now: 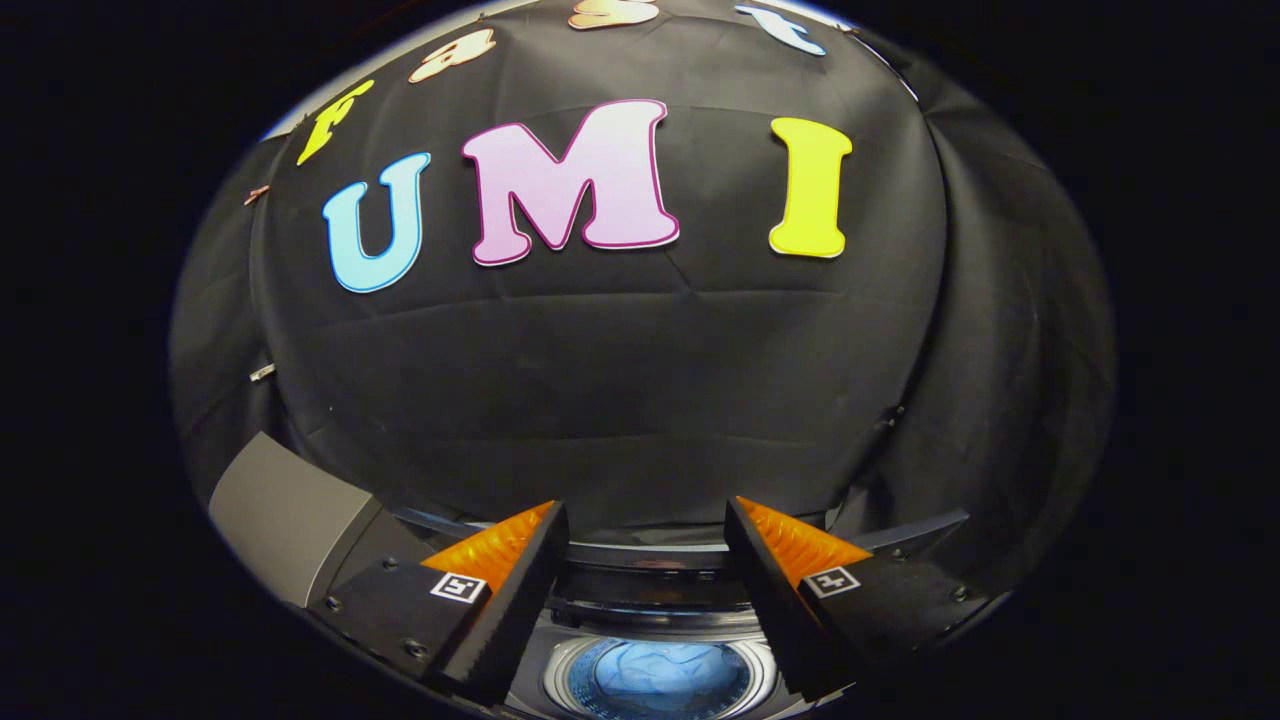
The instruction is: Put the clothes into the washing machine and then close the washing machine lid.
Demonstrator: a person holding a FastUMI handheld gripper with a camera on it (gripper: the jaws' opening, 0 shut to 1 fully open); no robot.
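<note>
My gripper (645, 525) is open, with nothing between its fingers, and it hovers high over the washing machine (650, 620). Below and between the fingers I see the machine's round drum opening (655, 680). Pale blue clothes (655, 675) lie bunched inside the drum. The dark lid (650, 555) stands raised at the back of the opening, just ahead of the fingertips, seen edge-on.
A grey panel of the washing machine (285, 515) slopes up to the left of the left finger. The booth's black cloth wall (620, 380) rises close behind the machine and wraps around both sides.
</note>
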